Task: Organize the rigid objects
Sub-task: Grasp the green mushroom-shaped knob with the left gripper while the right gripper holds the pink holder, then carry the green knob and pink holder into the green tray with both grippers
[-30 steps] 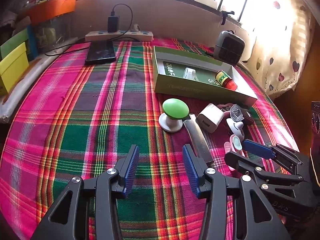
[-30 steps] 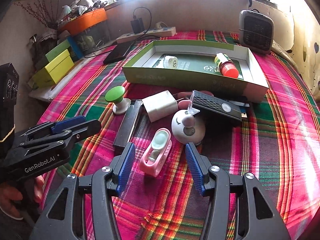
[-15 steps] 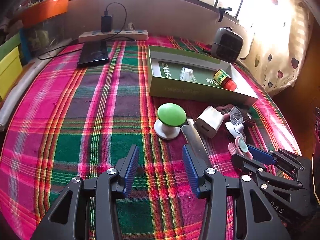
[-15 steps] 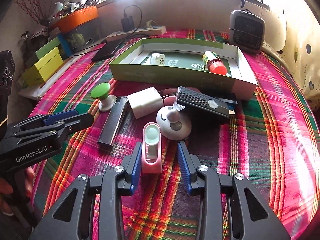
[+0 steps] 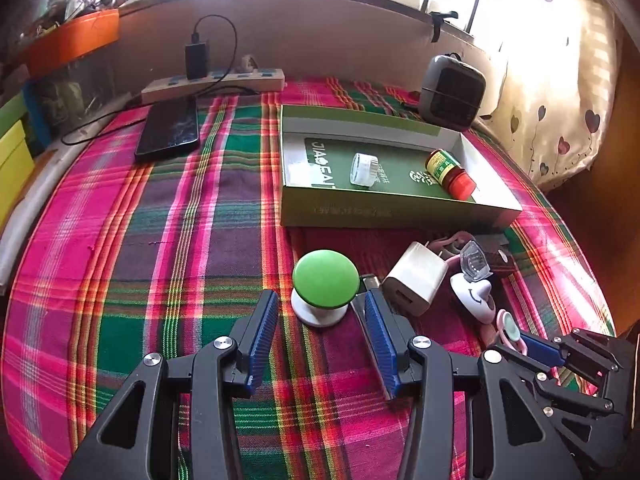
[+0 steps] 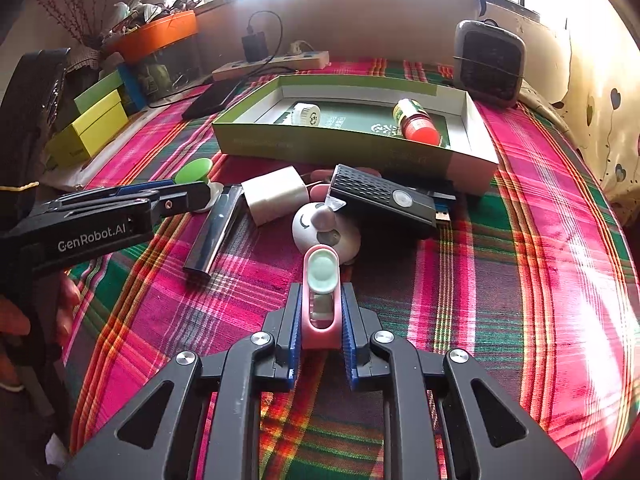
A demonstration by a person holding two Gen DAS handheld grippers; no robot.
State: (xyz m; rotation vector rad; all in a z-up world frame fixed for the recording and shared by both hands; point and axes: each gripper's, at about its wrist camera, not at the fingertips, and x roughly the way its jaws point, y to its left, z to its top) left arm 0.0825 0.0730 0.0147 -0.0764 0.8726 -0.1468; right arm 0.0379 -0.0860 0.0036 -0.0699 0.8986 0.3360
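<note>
Now the right gripper (image 6: pixel 320 316) clamps a small pink clip (image 6: pixel 320 300) with a pale mint round cap, low over the plaid cloth (image 6: pixel 520 240), just before the white round gadget (image 6: pixel 320 228). The left gripper (image 5: pixel 320 336) stands open.

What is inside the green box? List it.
Inside the green box: a small white jar lying on its side and a red-capped bottle, both on a printed green floor. The near wall hides the floor's front strip.

My blue pads (image 6: pixel 295 320) press a pink clip (image 6: pixel 320 304) with a mint disc; the cloth (image 6: pixel 520 240) is magenta-green plaid, the box (image 6: pixel 340 148) seemingly olive green.
</note>
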